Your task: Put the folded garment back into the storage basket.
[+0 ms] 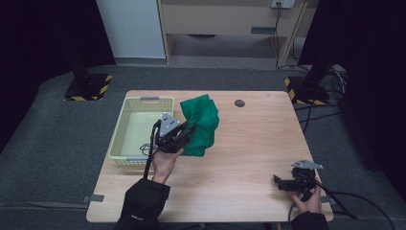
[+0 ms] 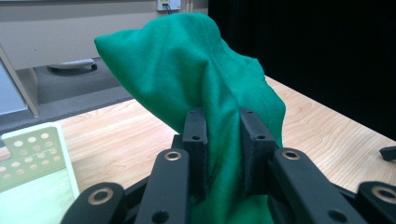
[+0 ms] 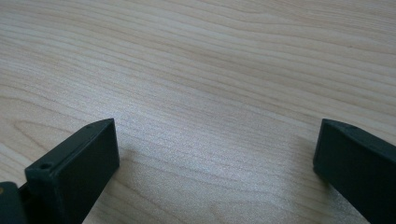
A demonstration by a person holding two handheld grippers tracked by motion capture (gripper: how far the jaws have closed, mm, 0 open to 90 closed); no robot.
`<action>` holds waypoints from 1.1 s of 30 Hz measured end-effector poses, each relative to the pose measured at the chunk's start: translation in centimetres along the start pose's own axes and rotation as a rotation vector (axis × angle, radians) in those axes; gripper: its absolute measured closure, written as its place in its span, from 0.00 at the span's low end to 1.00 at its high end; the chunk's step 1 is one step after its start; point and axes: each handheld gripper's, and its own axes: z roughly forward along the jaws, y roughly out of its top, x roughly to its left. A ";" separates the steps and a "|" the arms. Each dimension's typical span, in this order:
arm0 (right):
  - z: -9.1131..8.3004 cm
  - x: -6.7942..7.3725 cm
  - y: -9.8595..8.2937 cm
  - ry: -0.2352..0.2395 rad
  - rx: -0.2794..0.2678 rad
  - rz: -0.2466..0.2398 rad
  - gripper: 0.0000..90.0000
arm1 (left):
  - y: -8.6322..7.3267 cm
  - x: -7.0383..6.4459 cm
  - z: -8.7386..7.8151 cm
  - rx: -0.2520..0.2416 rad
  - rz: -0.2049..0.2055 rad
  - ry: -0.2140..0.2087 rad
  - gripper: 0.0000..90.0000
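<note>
Green cloth pinched between left gripper jaws, lifted

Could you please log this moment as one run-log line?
left tongs: shut on green cloth, lifted | basket: beside cloth | right tongs: open above table

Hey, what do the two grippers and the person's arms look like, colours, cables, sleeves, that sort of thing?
Both grippers are black with two flat, blocky jaws on linked bars with round rivets. The left gripper and the right gripper each carry a grey three-cornered plate on top and trail a black cable. The sleeves are black; the left has small white lettering near the cuff.
</note>
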 end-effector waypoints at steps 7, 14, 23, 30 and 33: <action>0.0 0.0 0.0 0.000 0.000 0.000 0.00 | -0.1 0.6 -0.4 -0.003 -0.004 0.011 0.84; 0.0 0.0 0.0 0.000 0.000 0.001 0.00 | -0.2 1.6 -1.1 -0.004 -0.013 0.033 0.84; 0.0 0.0 0.0 0.000 0.000 0.001 0.00 | -0.4 2.7 -1.8 -0.007 -0.022 0.062 0.84; 0.0 0.0 0.0 0.000 0.000 0.001 0.00 | -0.6 3.5 -2.3 -0.009 -0.031 0.085 0.84; 0.0 0.0 0.0 0.000 0.000 0.001 0.00 | -0.6 3.8 -2.5 -0.007 -0.031 0.092 0.84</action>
